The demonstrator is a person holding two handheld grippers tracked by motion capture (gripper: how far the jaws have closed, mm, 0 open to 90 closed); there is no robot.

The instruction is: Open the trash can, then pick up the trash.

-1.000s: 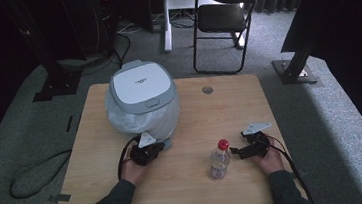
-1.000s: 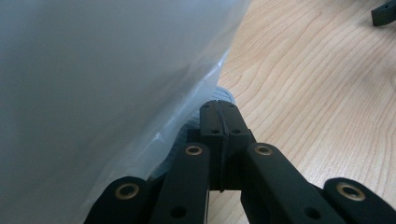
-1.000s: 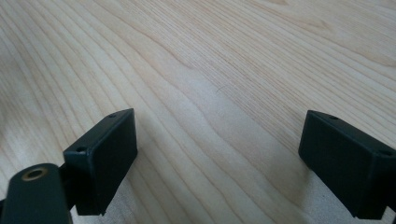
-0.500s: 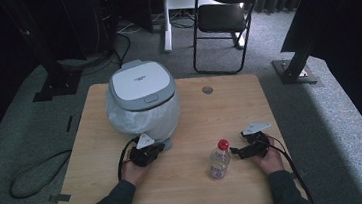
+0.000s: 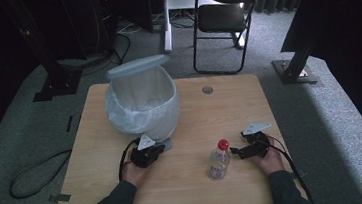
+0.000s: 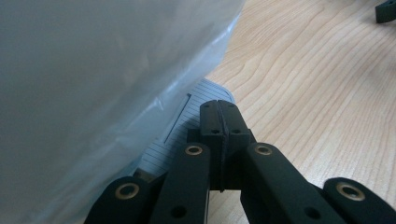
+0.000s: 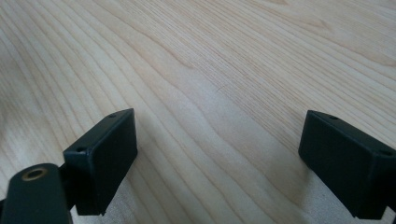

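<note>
Your left tongs [image 5: 159, 148] are pressed together with nothing between them, their tips resting on the grey ribbed pedal [image 6: 187, 122] at the foot of the white pedal bin lined with a clear plastic bag [image 5: 142, 108]. The bin stands at the rear left of the light wooden worktop [image 5: 230, 107], and its pale grey lid [image 5: 138, 66] is raised above the rim, tilted back. In your left gripper view the bag's plastic [image 6: 93, 93] bulges just beside the closed jaws. Your right tongs [image 5: 234, 152] lie low over bare wood, spread wide apart and gripping nothing. They point towards the small clear plastic bottle with a red cap [image 5: 219, 159], which stands upright just beside them, near the front edge.
</note>
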